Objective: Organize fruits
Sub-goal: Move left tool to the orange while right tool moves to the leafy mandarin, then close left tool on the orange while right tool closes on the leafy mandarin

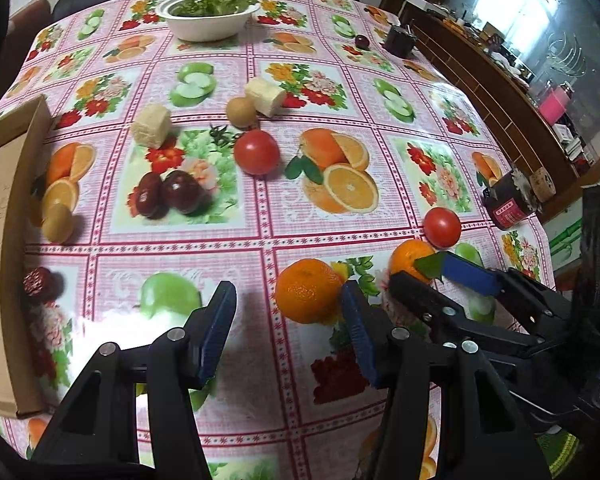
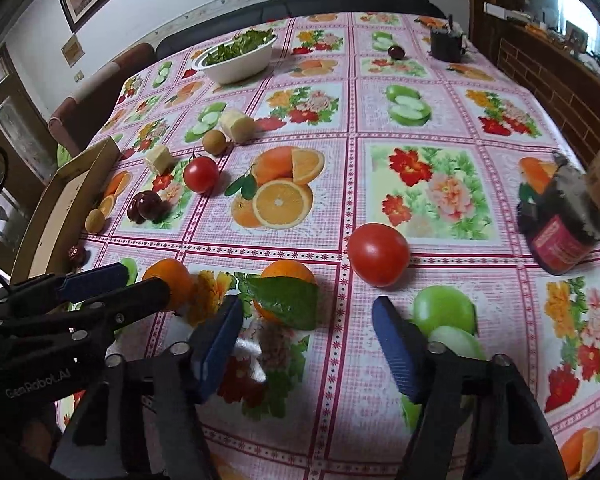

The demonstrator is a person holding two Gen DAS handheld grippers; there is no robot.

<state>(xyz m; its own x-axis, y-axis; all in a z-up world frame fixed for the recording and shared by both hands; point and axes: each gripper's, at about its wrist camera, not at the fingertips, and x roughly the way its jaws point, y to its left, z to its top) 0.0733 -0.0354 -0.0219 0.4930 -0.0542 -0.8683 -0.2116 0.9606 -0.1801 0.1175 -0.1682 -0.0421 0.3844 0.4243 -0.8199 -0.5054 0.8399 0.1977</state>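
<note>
Orange fruit count: two, one plain orange [image 1: 308,291] touching the left tool [image 1: 290,330] at its right pad, one leafed orange [image 2: 286,294] at 12 o'clock of the right tool [image 2: 308,344]. Both tools stand apart, empty. Tomatoes: two [image 1: 257,152] [image 1: 442,227]. Dark red fruits: two, paired [image 1: 168,193]. Brown round fruits: two [image 1: 241,112] [image 1: 58,222]. Pale cut chunks: two [image 1: 151,125] [image 1: 266,96]. Bowl of greens [image 1: 208,14]: one, at the desk's [image 1: 400,60] 12 o'clock.

We see our left gripper [image 1: 288,320] open above the tablecloth [image 1: 260,224], its right finger touching an orange [image 1: 309,291]; our right gripper [image 1: 432,276] reaches a leafy orange [image 1: 409,260].
</note>
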